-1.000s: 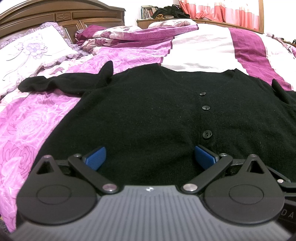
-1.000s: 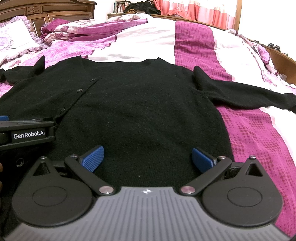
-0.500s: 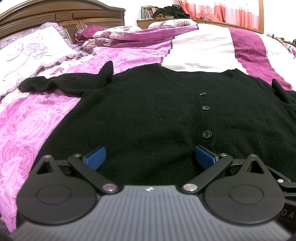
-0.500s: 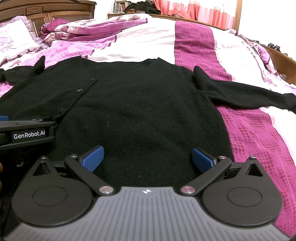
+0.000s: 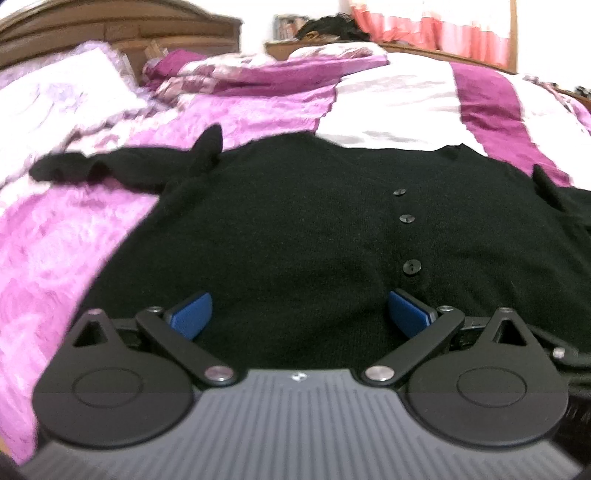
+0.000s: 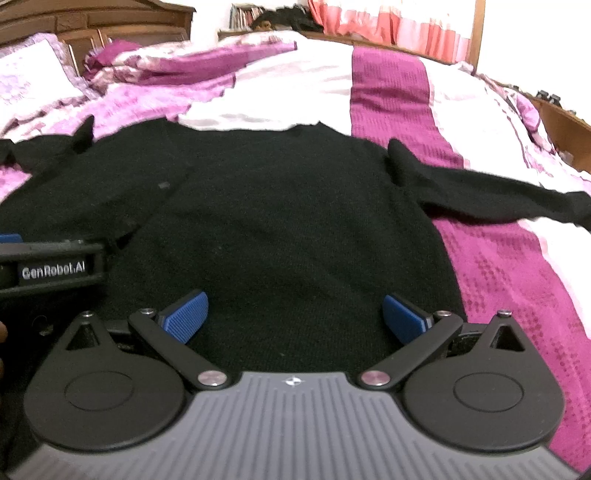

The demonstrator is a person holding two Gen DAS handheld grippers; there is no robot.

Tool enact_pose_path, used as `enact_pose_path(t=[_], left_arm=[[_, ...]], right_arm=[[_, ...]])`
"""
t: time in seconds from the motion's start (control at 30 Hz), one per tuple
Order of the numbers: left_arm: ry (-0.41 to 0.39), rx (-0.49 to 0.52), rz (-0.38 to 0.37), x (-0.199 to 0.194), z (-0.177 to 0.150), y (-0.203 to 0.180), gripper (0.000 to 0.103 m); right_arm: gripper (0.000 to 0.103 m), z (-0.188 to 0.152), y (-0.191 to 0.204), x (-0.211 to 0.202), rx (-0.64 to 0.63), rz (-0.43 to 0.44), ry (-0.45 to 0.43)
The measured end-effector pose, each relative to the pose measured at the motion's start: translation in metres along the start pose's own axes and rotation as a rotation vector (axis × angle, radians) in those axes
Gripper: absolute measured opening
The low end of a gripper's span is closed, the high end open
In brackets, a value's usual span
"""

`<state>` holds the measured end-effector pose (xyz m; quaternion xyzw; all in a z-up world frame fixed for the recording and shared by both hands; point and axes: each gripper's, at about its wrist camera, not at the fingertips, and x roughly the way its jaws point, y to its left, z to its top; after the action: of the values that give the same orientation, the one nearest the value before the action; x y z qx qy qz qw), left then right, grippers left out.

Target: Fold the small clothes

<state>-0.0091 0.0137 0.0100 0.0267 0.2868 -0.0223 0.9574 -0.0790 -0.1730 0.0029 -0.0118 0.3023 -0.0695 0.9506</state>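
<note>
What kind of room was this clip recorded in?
Most likely a bedroom: a black cardigan lies spread on a bed with a pink and purple bedspread, a pillow against a carved wooden headboard, and curtains behind.

Left gripper [image 5: 300, 314]: your jaws stand wide apart, blue pads [image 5: 192, 314] facing inward, nothing between.
Right gripper [image 6: 293, 315]: your jaws likewise spread, level beside the left.

Bedroom, daylit. Bed [image 6: 391, 96] with pink, magenta and white patterned bedspread. Dark carved wooden headboard [image 5: 122, 33] at the bed's far left, a pale floral pillow [image 5: 66, 96] just before it. Pink-and-white curtains [image 6: 391, 22] beyond the bed's far edge; white wall [image 6: 535, 40] right of them.
</note>
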Motion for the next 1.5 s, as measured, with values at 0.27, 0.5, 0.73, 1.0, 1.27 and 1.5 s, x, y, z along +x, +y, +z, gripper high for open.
enact_pose_path(t=[0.27,0.5,0.73,1.0,1.27,1.5], left_arm=[[-0.119,0.033,0.067,-0.018,0.040,0.080,0.102],[-0.177,-0.291,-0.011,0.035,0.094,0.202,0.060],[-0.222,-0.779,-0.174,0.088,0.088,0.261,0.062],[-0.098,-0.961,-0.173,0.148,0.087,0.293,0.064],[-0.126,-1.135,-0.218,0.183,0.073,0.342,0.006],[-0.228,-0.933,-0.326,0.157,0.103,0.315,0.005]], right_arm=[[0.103,0.020,0.026,-0.038,0.092,0.243,-0.165],[0.084,0.053,0.100,-0.019,-0.065,0.329,-0.196],[0.062,0.083,0.163,0.039,-0.043,0.353,-0.110],[0.062,0.105,0.249,0.081,-0.177,0.416,-0.147],[0.064,0.098,0.273,0.082,-0.136,0.184,-0.226],[0.066,0.100,0.277,0.087,-0.101,0.049,-0.224]])
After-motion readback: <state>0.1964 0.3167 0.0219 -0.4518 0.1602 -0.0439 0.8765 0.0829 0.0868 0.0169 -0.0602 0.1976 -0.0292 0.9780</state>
